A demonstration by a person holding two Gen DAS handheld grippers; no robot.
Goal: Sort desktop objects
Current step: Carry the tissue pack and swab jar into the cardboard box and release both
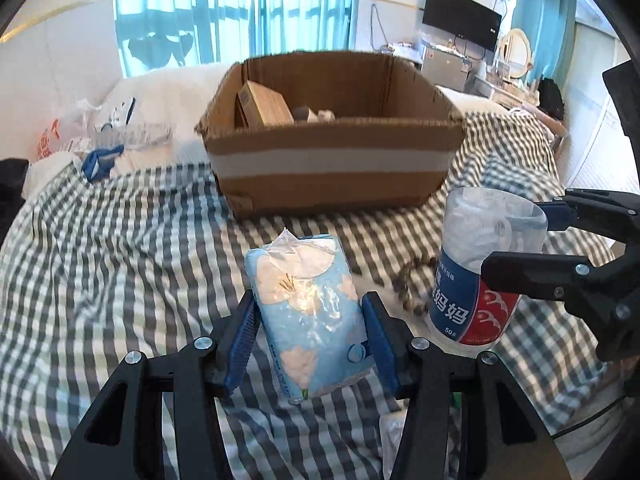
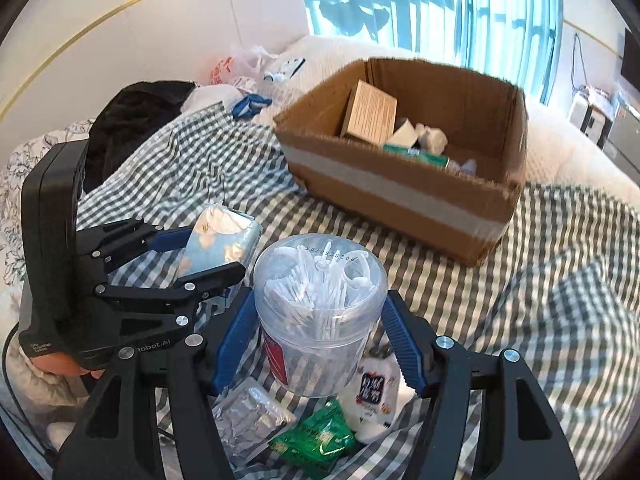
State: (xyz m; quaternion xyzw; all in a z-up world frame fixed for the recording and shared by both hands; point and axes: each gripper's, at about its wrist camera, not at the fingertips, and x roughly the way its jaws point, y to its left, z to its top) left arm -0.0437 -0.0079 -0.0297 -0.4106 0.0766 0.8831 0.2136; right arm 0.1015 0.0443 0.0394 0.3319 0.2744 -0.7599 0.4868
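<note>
cardboard box [image 1: 332, 136] sits on the checked bedspread [image 1: 120, 264]. right gripper [image 2: 320, 344] clamps a clear floss-pick jar [image 2: 320, 300], label "妈妈", "50". left gripper [image 1: 310, 344] clamps a floral tissue pack [image 1: 308, 312]. its body reads "robot.ai".

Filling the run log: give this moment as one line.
left gripper: shut on tissue pack | right gripper: shut on floss-pick jar | both lifted | cardboard box: ahead
</note>
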